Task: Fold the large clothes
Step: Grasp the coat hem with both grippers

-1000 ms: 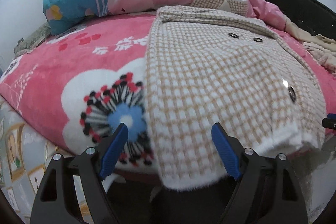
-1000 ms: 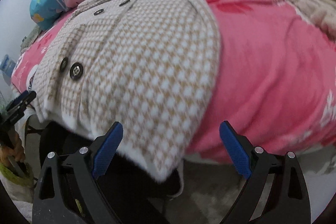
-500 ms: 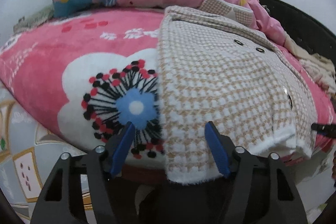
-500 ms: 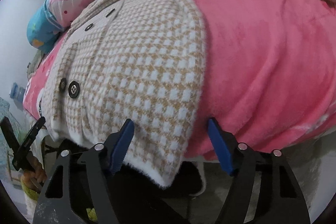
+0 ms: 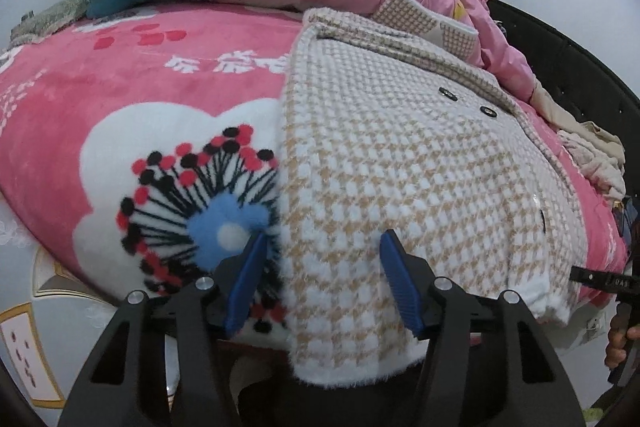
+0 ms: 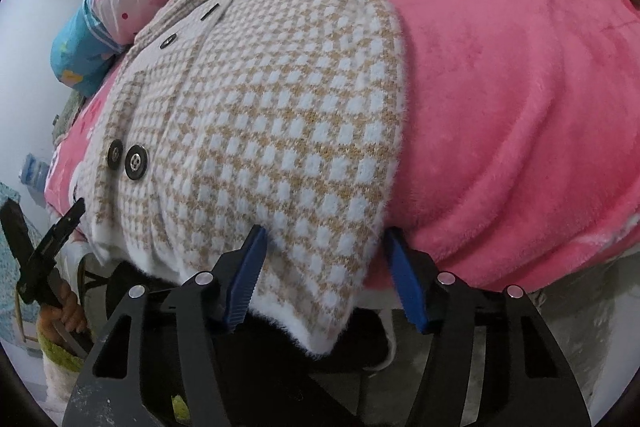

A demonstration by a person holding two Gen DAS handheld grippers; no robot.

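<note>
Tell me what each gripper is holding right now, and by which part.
Nothing yet. The left gripper and right gripper each straddle a bottom hem corner of the checked coat, jaws just closing, pads not visibly pressing.

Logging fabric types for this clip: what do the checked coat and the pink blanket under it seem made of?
Checked coat: looks like thick brushed wool-type knit, matte; fuzzy fibres stand off its hem. Pink blanket: likely plush fleece, soft sheen; short dense pile with shaded creases. Exact fibre cannot be told.

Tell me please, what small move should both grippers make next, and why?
Probably close both a little more to pinch the hem. The checked coat lies flat on the pink blanket, and its bottom corners sit between the jaws of the left gripper and right gripper, which have just been closing but are not yet pressing.
</note>
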